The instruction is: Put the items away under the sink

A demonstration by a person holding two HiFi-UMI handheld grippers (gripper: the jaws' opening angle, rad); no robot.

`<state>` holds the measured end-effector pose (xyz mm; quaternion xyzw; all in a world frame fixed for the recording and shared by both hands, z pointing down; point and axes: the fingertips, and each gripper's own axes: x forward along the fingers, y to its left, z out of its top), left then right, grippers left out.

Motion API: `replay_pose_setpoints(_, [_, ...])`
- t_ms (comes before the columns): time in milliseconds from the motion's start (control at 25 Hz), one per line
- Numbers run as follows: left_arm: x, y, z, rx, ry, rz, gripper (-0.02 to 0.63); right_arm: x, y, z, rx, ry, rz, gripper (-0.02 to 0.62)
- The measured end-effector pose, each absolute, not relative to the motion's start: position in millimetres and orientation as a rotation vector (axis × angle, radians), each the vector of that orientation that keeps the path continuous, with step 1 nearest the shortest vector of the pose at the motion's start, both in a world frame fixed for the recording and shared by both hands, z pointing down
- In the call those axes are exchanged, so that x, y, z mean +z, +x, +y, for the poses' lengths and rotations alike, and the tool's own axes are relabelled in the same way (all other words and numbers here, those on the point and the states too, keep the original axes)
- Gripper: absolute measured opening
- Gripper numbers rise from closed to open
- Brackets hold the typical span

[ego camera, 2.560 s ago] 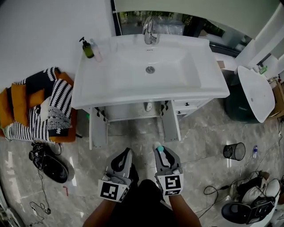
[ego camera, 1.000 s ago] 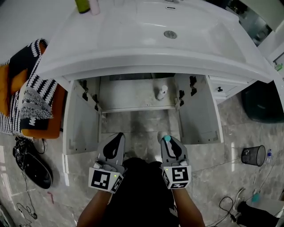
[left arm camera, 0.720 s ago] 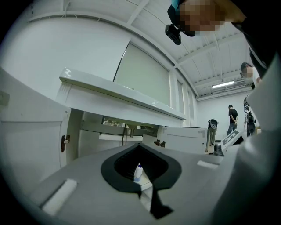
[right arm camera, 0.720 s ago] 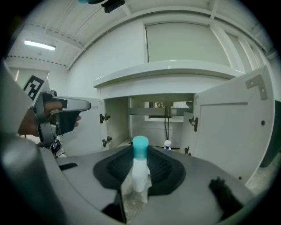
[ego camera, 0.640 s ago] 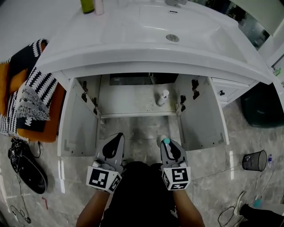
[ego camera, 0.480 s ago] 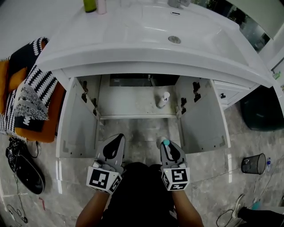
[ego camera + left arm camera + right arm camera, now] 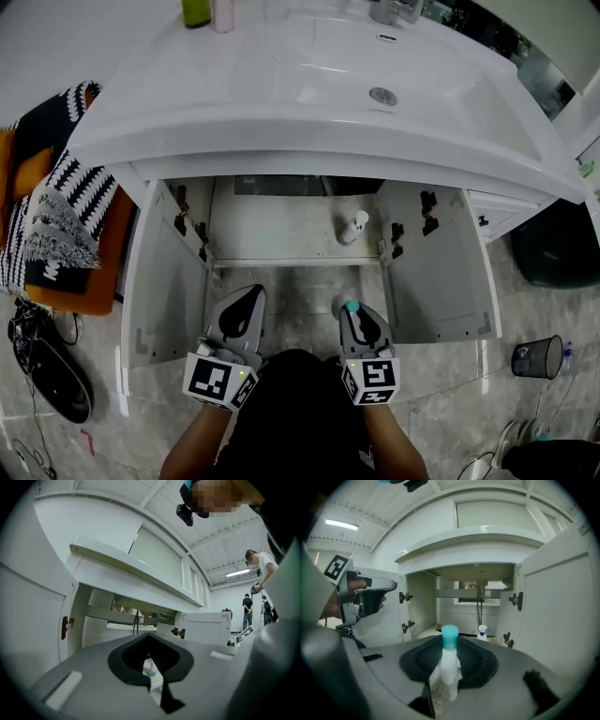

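Teal-capped white bottle (image 7: 449, 660) sits clamped by its body in your right gripper (image 7: 362, 326), cap clear of the pads, likely so you can stand it on its base. Your left gripper (image 7: 238, 319) is only narrowly parted and empty. Both cabinet doors (image 7: 161, 281) hang wide. Bare shelf (image 7: 272, 230) lies left of the small spray bottle (image 7: 354, 226). Mind the countertop edge (image 7: 309, 155) overhead.

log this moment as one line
right gripper: shut on white bottle with teal cap | left gripper: grip unclear | white under-sink cabinet: doors open, small white bottle inside
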<state>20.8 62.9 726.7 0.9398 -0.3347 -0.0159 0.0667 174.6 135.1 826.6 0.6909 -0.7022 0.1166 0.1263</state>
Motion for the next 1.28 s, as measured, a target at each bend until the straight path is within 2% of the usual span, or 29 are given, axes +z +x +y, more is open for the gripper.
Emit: replay_pose_setpoints(1280, [779.8, 21.0, -20.6, -0.007, 2.807, -1.031, 0.008, 916.4, 210.1, -4.5, 0.383, 2.02, -1.995, 0.107])
